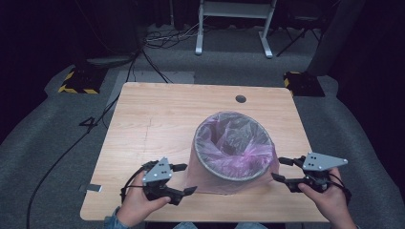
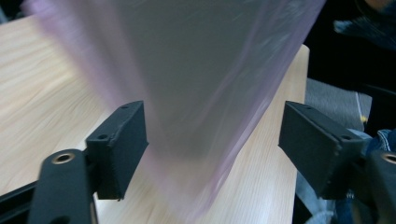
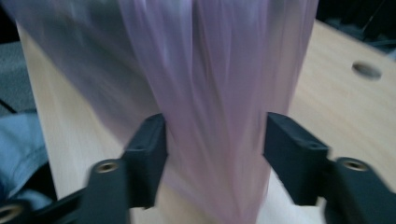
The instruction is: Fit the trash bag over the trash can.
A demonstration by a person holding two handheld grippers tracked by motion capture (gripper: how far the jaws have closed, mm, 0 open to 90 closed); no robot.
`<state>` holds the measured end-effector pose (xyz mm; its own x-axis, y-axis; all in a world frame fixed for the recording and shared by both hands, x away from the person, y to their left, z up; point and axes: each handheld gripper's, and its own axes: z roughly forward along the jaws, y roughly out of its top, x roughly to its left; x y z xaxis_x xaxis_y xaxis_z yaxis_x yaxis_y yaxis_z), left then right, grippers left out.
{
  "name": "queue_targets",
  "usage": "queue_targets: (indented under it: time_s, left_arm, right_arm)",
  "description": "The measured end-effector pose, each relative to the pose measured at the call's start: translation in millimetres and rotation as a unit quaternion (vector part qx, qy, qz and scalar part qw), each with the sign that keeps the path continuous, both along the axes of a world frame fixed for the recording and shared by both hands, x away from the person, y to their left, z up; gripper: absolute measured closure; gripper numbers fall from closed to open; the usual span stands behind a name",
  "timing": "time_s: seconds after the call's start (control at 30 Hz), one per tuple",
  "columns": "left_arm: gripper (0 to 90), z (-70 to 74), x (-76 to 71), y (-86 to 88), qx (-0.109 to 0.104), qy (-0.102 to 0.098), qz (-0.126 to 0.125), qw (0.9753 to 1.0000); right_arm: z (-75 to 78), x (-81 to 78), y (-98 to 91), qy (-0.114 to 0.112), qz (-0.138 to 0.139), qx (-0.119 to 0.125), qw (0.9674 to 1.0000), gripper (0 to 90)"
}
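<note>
High view: the bin (image 1: 234, 151), lined with a purple bag (image 1: 229, 138), stands between the left gripper (image 1: 184, 179) and right gripper (image 1: 282, 169), both open, holding nothing.

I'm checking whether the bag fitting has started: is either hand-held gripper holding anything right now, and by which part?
Nothing is held. The left hand-held gripper and right hand-held gripper stand open beside the bin, with the purple bag's draped skirt between their jaws, unpinched.

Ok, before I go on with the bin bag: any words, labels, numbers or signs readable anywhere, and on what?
None: no readable text on the purple bin bag, the bin, the wooden table or the grey plates of either hand-held gripper.
Yellow-and-black hazard stripes mark the floor block at the far left; they carry no words.
</note>
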<state>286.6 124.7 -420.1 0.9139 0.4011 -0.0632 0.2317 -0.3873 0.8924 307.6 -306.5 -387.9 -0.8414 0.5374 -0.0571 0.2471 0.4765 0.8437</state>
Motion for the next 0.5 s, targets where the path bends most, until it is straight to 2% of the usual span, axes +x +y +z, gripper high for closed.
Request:
queue_targets:
  time_s: [0.03,0.1,0.17,0.23,0.27,0.3,0.37,0.4,0.43,0.47,0.5]
  left_arm:
    - [20.4,-0.2,1.2,-7.0,0.010,-0.004,0.003,0.9999]
    - [20.7,-2.1,4.6,-15.7,0.022,-0.011,0.011,0.9996]
    - [23.1,-5.2,9.2,-21.4,0.020,-0.007,0.022,0.9995]
    - [29.6,-7.2,13.0,-22.9,0.023,-0.003,0.040,0.9989]
    - [34.8,-7.7,14.6,-21.9,0.026,-0.004,0.046,0.9986]
    - [46.0,-8.6,16.0,-19.9,0.026,-0.001,0.049,0.9985]
    - [65.4,-11.5,19.4,-15.1,0.009,0.010,0.046,0.9989]
    - [78.4,-13.1,20.5,-12.9,0.000,0.017,0.048,0.9987]
    - [86.0,-15.2,21.8,-11.2,-0.003,0.025,0.053,0.9982]
    - [90.0,-17.8,23.7,-9.7,-0.002,0.031,0.056,0.9979]
    - [90.0,-20.8,25.5,-8.7,0.002,0.036,0.059,0.9976]
  right_arm:
    - [4.6,3.0,4.6,-0.004,0.003,0.003,1.0000,53.8]
    - [7.6,7.6,9.1,0.000,0.001,0.006,1.0000,62.0]
    - [6.7,12.7,12.0,0.013,0.002,0.006,0.9999,76.7]
    - [2.1,16.0,14.0,0.028,0.006,0.007,0.9996,87.0]
    - [-1.1,17.0,14.9,0.032,0.008,0.004,0.9994,89.1]
    - [-4.7,17.5,15.7,0.037,0.011,0.002,0.9993,89.8]
    - [-12.6,17.8,16.5,0.047,0.012,0.004,0.9988,90.0]
    - [-16.7,18.0,16.5,0.052,0.012,0.003,0.9986,90.0]
    - [-20.9,18.4,16.3,0.057,0.012,0.003,0.9983,90.0]
    - [-25.0,18.5,16.0,0.062,0.010,0.003,0.9980,90.0]
    - [-29.0,18.7,15.1,0.066,0.009,0.001,0.9978,90.0]
